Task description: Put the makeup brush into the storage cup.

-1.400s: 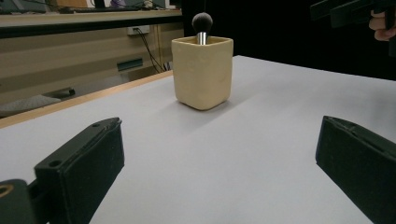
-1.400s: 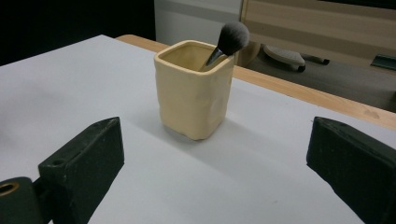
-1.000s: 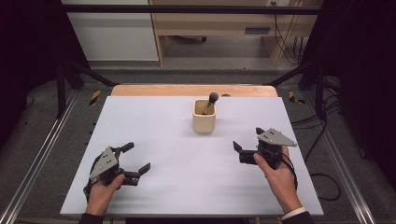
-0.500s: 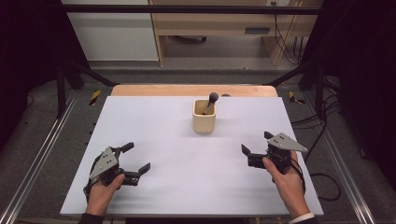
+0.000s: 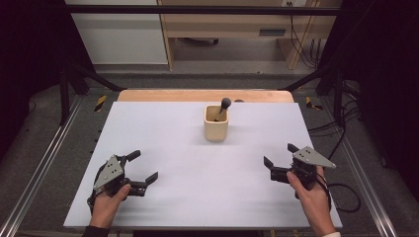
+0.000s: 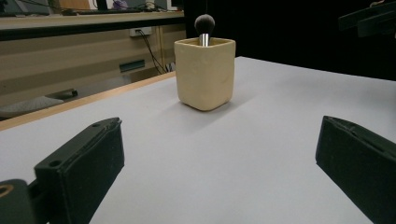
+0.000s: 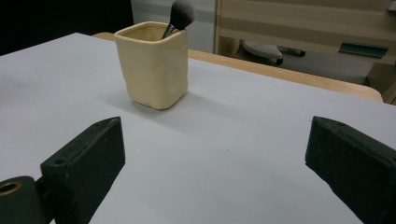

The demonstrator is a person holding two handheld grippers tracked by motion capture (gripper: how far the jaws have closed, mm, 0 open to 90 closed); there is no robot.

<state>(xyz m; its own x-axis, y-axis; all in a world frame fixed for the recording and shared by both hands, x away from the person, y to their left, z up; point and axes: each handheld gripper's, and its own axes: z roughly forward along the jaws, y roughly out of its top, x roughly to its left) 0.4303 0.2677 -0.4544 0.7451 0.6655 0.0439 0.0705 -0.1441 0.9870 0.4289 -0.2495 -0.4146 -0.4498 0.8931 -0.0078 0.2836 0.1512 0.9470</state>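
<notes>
both grippers, left gripper [image 5: 142,166] and right gripper [image 5: 277,159], spread wide, empty. brush [image 5: 223,107] in cream cup [image 5: 216,129]: light, stiff handle; pinch below bristles. cup likely ceramic, tippable.

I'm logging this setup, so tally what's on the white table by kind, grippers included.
Grippers: 2, the left gripper and the right gripper, both open and empty
Cream cup: 1
Makeup brush standing in the cup: 1
Total: 4
</notes>
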